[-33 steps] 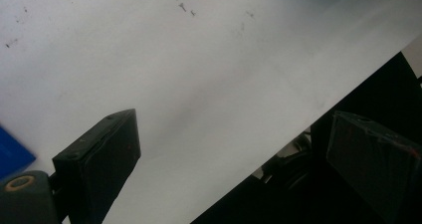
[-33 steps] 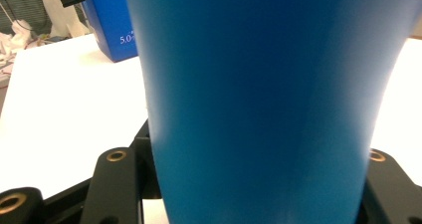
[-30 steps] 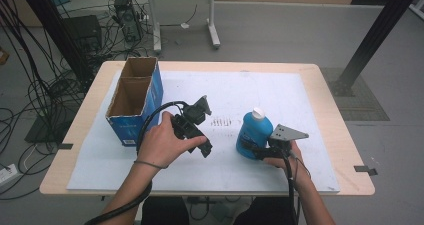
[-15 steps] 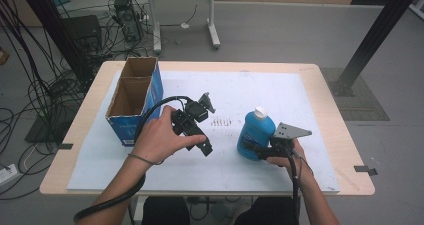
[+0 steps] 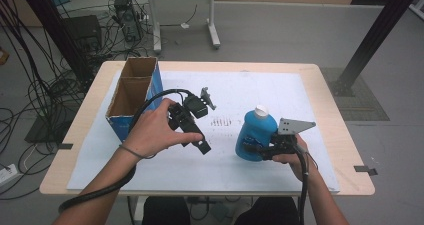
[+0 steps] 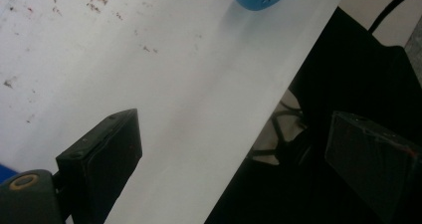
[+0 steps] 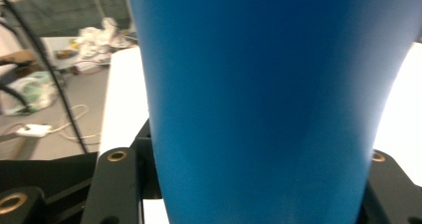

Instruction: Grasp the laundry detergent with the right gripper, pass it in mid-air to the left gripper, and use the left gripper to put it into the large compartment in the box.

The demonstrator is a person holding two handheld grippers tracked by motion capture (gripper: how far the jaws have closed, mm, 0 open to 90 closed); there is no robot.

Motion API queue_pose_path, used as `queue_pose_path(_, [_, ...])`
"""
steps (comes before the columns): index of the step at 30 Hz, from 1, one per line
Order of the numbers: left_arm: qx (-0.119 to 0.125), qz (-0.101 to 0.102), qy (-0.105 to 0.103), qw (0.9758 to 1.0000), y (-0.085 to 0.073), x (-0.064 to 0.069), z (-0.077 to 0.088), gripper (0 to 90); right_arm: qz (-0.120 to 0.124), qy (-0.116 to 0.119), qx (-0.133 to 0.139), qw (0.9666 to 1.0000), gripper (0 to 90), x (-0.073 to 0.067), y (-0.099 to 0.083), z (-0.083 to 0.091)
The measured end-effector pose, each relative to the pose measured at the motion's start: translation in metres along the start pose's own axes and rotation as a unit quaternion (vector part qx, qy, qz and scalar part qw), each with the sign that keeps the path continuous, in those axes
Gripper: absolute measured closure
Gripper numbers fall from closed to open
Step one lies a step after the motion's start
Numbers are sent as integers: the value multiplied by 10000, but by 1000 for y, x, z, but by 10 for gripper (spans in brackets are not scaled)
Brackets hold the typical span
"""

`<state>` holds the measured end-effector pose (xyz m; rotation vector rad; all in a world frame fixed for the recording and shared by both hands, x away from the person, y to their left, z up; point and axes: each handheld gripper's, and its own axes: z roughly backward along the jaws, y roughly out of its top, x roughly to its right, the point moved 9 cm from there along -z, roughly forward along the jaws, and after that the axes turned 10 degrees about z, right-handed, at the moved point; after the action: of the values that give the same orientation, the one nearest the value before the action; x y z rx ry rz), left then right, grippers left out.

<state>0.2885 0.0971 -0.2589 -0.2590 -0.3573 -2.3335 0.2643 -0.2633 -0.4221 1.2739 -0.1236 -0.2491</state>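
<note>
Blue bottle (image 5: 258, 133) now higher in right claw (image 5: 254, 150)

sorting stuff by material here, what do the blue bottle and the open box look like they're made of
The blue bottle looks like plastic: smooth, evenly coloured wall with a soft sheen and a white cap; the right gripper is clamped on it. The open box looks like cardboard: matte brown inside, thin straight walls with a divider, blue printed outside.
</note>
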Motion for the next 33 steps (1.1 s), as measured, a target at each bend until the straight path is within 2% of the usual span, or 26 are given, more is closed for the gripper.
queue_pose_path(1, [-2,-1,-42,10000,0,0,1,80,0,0,0,10000,421,0,0,0])
queue_pose_path(2, [12,-87,-74,9999,-1,0,4,80,39,128,53,9999,421,2,4,0])
queue_pose_path(6, [30,-228,-59,9997,-2,2,10,80,124,310,113,9994,422,3,10,-2])
queue_pose_path(7, [15,-325,-49,9995,-1,4,13,80,186,449,115,9988,422,4,15,-4])
queue_pose_path(9, [11,-387,-37,9992,-1,5,15,80,215,500,118,9984,422,5,18,-5])
queue_pose_path(10, [-4,-451,-44,9990,-1,6,17,80,282,636,102,9975,422,6,22,-7])
queue_pose_path(11, [-7,-518,-46,9986,-1,8,19,80,282,636,102,9975,422,6,22,-7])
queue_pose_path(15, [-26,-792,31,9969,0,14,29,82,379,930,89,9949,422,7,29,-13])
queue_pose_path(22, [-151,-1009,0,9948,3,18,35,80,461,1128,46,9925,423,7,34,-19])
queue_pose_path(23, [-173,-1039,-9,9944,4,19,35,80,489,1225,11,9913,424,7,36,-21])
queue_pose_path(30, [-298,-1281,-40,9913,9,26,39,81,543,1393,-31,9888,424,5,40,-28])
queue_pose_path(32, [-292,-1297,-17,9911,10,27,39,81,568,1420,-41,9882,424,4,41,-29])
queue_pose_path(33, [-365,-1371,2,9899,13,30,41,80,587,1439,-49,9878,424,4,41,-30])
